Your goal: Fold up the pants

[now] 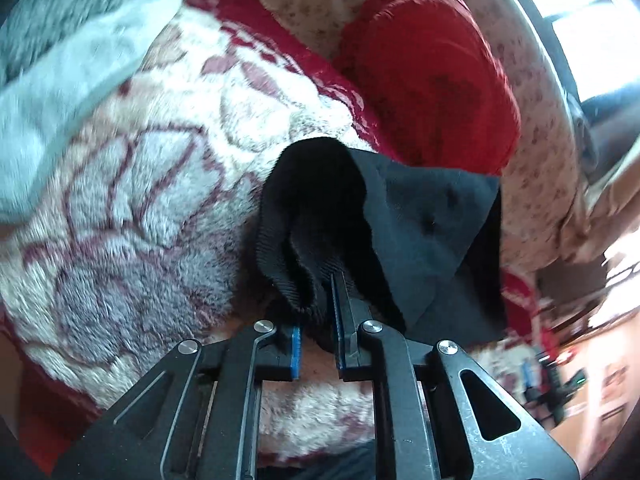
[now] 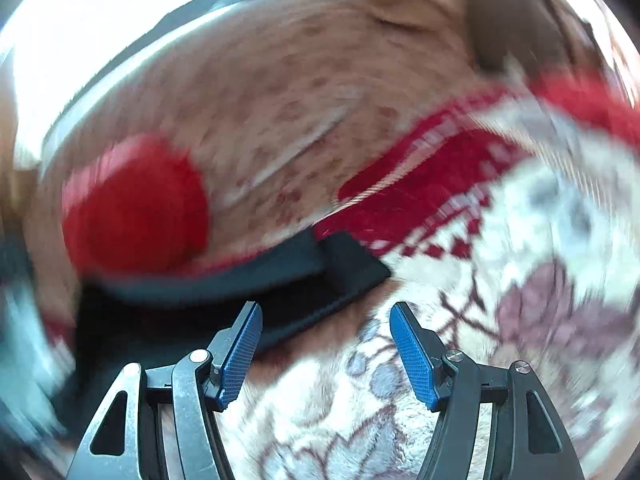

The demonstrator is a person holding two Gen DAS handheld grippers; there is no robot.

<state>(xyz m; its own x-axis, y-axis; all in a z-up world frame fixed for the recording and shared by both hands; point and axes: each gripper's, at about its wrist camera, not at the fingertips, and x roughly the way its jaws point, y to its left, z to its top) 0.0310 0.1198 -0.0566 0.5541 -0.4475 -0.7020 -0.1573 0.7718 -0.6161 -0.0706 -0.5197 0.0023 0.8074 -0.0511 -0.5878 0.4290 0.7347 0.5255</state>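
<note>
Black soft pants [image 1: 400, 216] lie on the fuzzy red-and-cream blanket [image 1: 160, 184]. The left gripper [image 1: 320, 312] pinches their ribbed cuff; hold tight. The right gripper [image 2: 326, 340] gapes empty; grab the other cuff.

Sunlit window [image 1: 592, 20] behind patterned bed [image 1: 160, 200]

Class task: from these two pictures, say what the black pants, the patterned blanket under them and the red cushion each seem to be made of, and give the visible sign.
Black pants: soft matte knit, probably cotton jersey; the cuff shows fine ribbing.
Patterned blanket: plush fleece, likely synthetic; its pile looks fuzzy and tufted.
Red cushion: matte textured fabric, perhaps knit or chenille; blur leaves it open.
</note>
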